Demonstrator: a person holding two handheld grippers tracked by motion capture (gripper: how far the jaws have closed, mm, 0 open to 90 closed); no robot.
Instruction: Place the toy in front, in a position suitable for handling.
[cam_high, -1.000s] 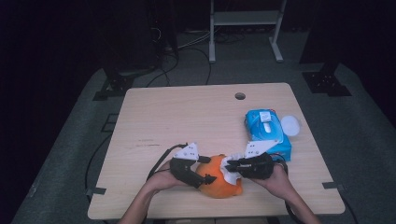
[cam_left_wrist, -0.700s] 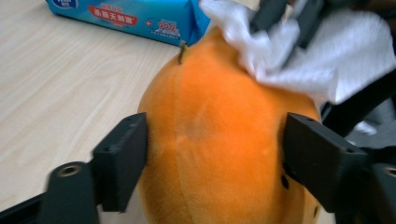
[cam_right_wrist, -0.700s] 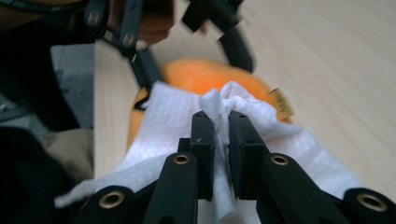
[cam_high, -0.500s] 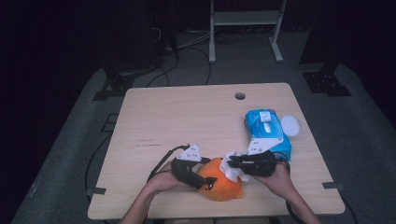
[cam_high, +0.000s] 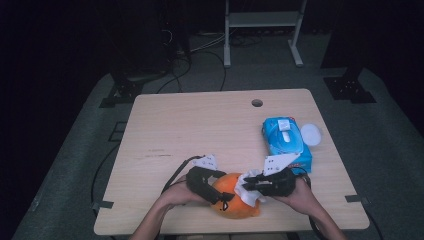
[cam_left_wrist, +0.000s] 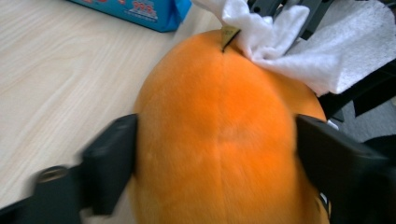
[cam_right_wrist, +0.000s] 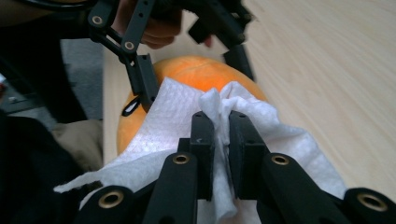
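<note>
White wipe (cam_right_wrist: 187, 121) half-covering orange plush (cam_left_wrist: 219, 135)

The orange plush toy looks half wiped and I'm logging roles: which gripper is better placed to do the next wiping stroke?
Right. The right gripper is shut on the white wipe lying on the orange plush toy; the left gripper straddles the toy, steadying it.

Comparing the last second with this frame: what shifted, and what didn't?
The left gripper has just been opening a little, its fingers still flanking the orange plush toy. The right gripper stays clamped on the white wipe lying against the toy. The toy, the blue wipes pack and the table are unmoved.
</note>
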